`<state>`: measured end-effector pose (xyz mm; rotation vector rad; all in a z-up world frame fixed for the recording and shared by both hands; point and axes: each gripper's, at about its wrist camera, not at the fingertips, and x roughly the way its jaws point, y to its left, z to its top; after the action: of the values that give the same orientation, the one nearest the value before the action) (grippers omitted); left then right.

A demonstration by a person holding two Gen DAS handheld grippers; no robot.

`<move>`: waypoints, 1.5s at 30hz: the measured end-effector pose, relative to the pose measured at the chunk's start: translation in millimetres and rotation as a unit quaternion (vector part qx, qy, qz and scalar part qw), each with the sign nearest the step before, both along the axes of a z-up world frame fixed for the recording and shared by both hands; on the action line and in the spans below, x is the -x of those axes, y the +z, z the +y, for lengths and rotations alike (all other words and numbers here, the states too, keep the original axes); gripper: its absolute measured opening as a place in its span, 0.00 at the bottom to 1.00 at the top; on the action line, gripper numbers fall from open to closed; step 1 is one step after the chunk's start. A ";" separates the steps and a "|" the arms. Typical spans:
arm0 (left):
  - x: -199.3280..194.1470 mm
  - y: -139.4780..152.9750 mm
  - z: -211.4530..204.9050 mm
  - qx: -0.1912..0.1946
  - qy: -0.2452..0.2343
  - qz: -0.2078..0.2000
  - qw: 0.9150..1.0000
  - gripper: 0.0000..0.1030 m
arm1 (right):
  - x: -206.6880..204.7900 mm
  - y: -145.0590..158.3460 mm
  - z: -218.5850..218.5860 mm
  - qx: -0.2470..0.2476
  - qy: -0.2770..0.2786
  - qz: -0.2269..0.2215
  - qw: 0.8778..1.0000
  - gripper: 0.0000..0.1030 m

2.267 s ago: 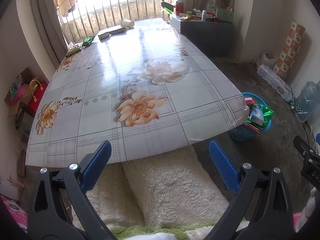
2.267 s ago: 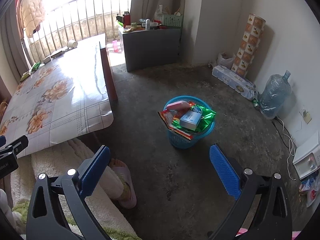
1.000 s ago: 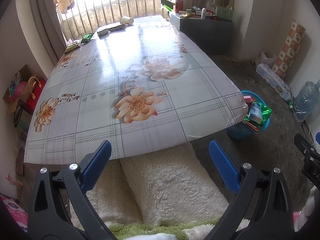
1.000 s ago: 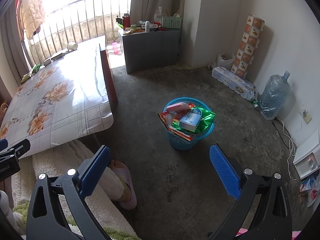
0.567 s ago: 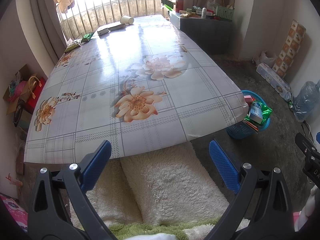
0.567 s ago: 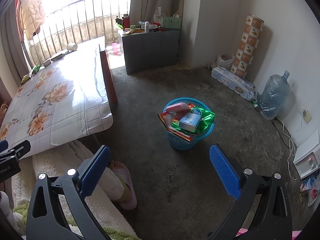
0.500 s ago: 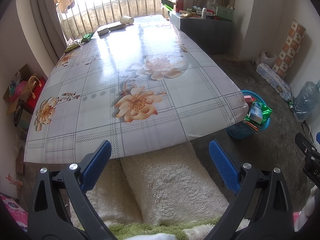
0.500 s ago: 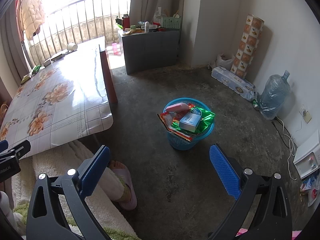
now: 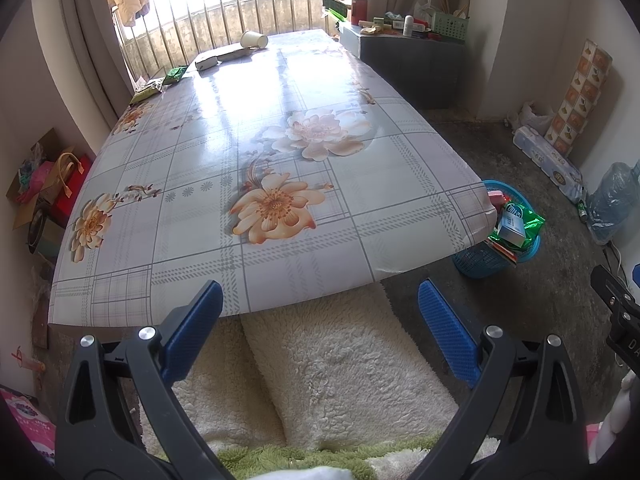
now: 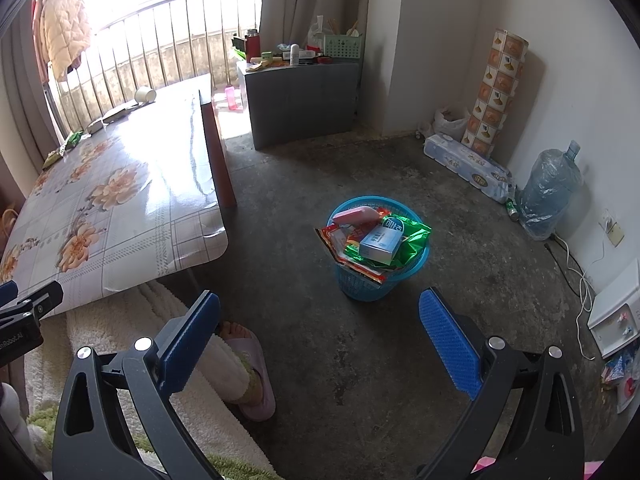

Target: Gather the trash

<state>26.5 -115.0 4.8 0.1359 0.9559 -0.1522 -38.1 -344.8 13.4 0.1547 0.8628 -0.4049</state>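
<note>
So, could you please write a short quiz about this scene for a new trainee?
1. True or false: the left gripper holds a wrapper.
2. The blue basket stands: A) on the table B) on the floor C) on the grey cabinet.
3. Which light object lies tipped over at the far end of the table?

Key:
1. False; it is open and holds nothing.
2. B.
3. The paper cup.

grey cabinet (image 10: 300, 100) by window | water jug (image 10: 550, 196) against wall | patterned roll (image 10: 496, 92) upright | slipper (image 10: 252, 376) on floor
</note>
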 end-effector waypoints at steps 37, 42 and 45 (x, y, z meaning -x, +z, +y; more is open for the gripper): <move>1.2 -0.6 -3.1 -0.001 -0.001 0.001 1.000 0.92 | 0.0 0.2 3.2 -0.004 -0.001 -0.002 1.000 0.94; 0.2 -0.7 -2.5 -0.001 -0.002 0.002 1.000 0.92 | 0.5 -0.1 2.8 -0.004 -0.001 -0.002 1.000 0.94; 0.8 -1.4 -2.7 0.001 -0.001 0.006 1.000 0.92 | 0.2 0.0 3.4 -0.004 -0.001 -0.002 1.000 0.94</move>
<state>25.7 -117.7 3.4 0.1343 0.9676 -0.1558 -38.3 -341.4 13.4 0.1638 0.8594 -0.4038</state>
